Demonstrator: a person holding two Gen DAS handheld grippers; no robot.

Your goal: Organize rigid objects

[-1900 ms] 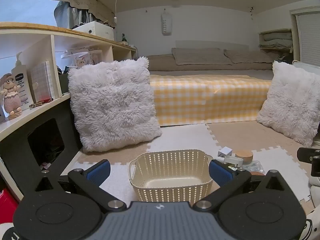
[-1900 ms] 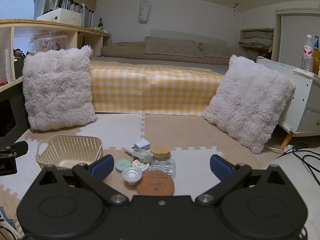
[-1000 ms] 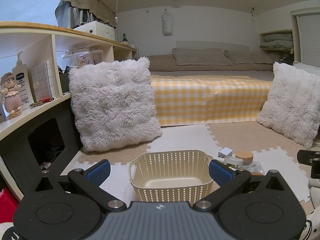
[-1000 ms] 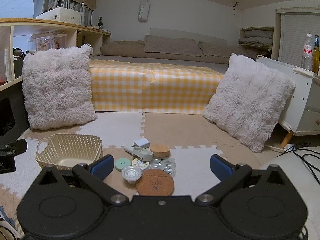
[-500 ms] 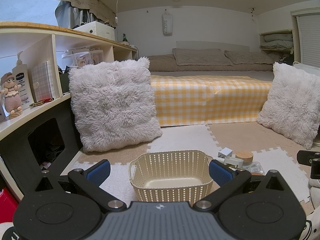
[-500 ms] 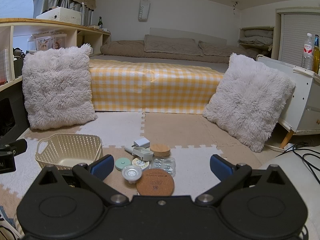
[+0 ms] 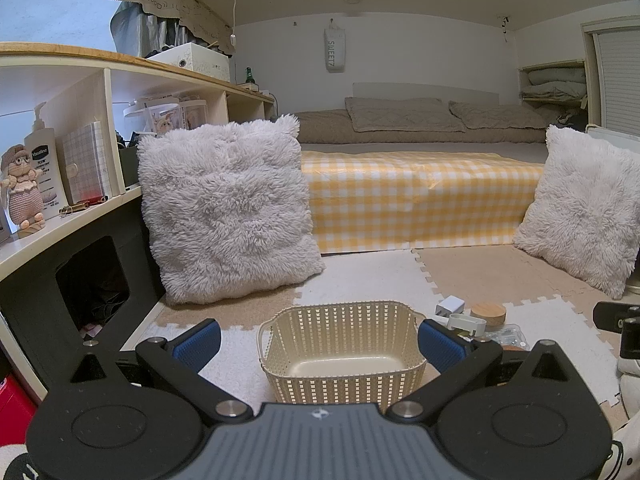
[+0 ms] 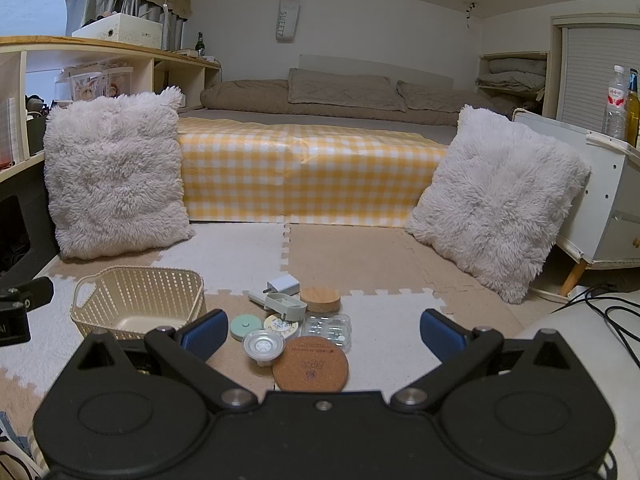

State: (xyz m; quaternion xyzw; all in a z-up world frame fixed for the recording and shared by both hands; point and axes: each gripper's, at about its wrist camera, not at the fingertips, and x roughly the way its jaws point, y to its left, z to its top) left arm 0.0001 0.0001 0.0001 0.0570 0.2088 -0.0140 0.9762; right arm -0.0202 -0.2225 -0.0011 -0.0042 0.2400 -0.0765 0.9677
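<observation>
A cream perforated basket (image 7: 340, 350) stands empty on the foam floor mat, between the open fingers of my left gripper (image 7: 320, 346); it also shows in the right wrist view (image 8: 138, 300). Right of it lies a cluster of small objects: a cork coaster (image 8: 310, 364), a metal round lid (image 8: 263, 345), a mint disc (image 8: 244, 326), a patterned disc (image 8: 281, 325), a clear blister tray (image 8: 327, 329), a wooden lid (image 8: 320, 298), a grey clip (image 8: 285, 306) and a white charger (image 8: 283, 283). My right gripper (image 8: 322, 338) is open and empty, just behind the cluster.
Two fluffy white pillows (image 8: 114, 174) (image 8: 496, 200) lean at left and right. A yellow checked bed (image 8: 308, 168) fills the back. A shelf unit (image 7: 60, 184) runs along the left, a white cabinet (image 8: 608, 200) and cables (image 8: 600, 304) sit at the right.
</observation>
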